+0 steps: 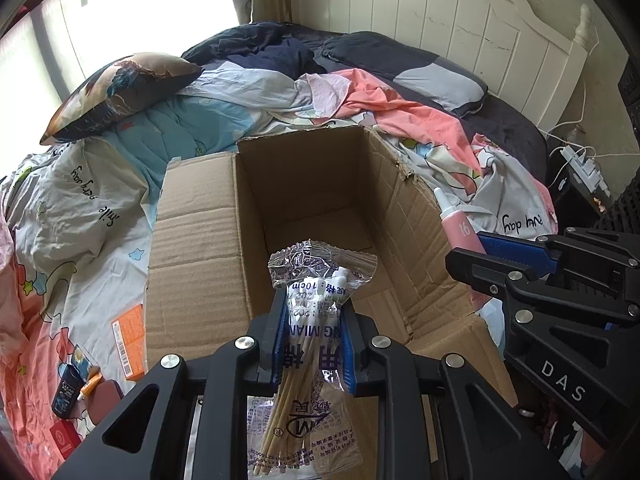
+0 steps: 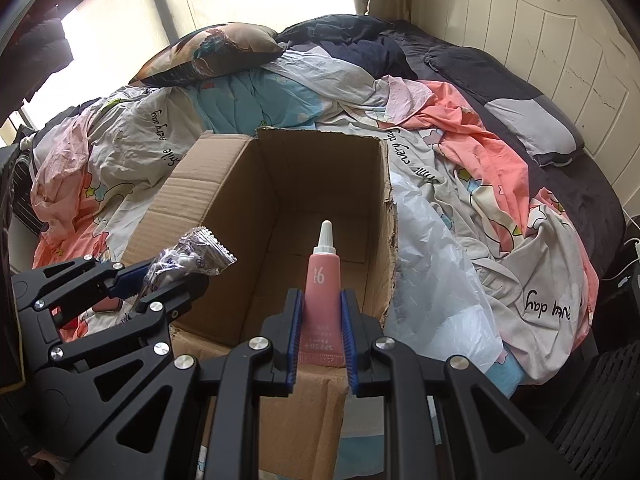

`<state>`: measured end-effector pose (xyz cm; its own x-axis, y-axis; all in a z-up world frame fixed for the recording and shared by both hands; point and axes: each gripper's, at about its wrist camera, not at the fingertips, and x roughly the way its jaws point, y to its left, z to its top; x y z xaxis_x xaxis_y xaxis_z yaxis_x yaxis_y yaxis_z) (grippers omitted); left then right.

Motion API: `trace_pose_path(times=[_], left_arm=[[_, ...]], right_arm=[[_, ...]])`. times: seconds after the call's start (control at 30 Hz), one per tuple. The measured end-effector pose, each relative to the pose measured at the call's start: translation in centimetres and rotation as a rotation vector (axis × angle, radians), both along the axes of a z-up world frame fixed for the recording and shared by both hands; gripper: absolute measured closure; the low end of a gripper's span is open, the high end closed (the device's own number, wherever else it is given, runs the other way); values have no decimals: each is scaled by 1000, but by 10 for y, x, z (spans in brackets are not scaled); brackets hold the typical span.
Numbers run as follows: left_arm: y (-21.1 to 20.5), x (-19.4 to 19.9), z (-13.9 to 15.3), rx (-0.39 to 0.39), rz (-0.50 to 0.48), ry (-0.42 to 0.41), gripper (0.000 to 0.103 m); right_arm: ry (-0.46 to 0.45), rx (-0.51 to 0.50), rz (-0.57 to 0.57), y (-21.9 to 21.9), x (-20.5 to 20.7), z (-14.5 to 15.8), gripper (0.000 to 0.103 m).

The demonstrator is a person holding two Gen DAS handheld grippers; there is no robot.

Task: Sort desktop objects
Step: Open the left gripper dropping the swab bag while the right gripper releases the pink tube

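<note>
My left gripper [image 1: 314, 308] is shut on a clear packet of cotton swabs [image 1: 322, 272], held upright over the near edge of an open cardboard box [image 1: 280, 184]. My right gripper [image 2: 321, 296] is shut on a pink tube with a white nozzle [image 2: 323, 276], nozzle up, above the same box [image 2: 256, 216] at its near side. Each view shows the other gripper too: the right gripper [image 1: 492, 256] with the tube [image 1: 456, 224] at the box's right flap, the left gripper [image 2: 168, 284] with the packet [image 2: 196, 254] at its left. The box's inside looks bare.
The box sits on a rumpled bed with patterned quilts and a pillow [image 1: 116, 92]. Left of the box lie an orange carton [image 1: 130, 338], a dark small bottle [image 1: 66, 390] and a red carton [image 1: 64, 438]. A white plastic bag [image 2: 432, 260] lies at the box's right. A headboard [image 2: 540, 40] stands behind.
</note>
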<state>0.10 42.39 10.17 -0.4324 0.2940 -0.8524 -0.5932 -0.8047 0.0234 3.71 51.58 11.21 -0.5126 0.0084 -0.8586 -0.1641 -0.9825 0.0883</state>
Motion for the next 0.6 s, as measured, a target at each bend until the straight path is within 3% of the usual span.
trace_pose_path(times=[0.2, 0.27, 0.4, 0.43, 0.47, 0.6], left_arm=[[0, -4, -1, 11, 11, 10, 77], [1, -2, -2, 4, 1, 22, 54], [2, 4, 0, -31, -10, 89, 37], [1, 3, 0, -32, -12, 91, 26], [0, 3, 1, -23, -13, 85, 24], [-3, 0, 3, 2, -6, 61, 24]], right_arm=[[-1, 4, 2, 0, -2, -1, 85], [-11, 17, -4, 0, -4, -2, 79], [-7, 14, -29, 5, -2, -3, 71], [-8, 10, -38, 7, -2, -3, 66], [-8, 5, -44, 8, -1, -4, 60], [4, -2, -55, 9, 0, -1, 54]])
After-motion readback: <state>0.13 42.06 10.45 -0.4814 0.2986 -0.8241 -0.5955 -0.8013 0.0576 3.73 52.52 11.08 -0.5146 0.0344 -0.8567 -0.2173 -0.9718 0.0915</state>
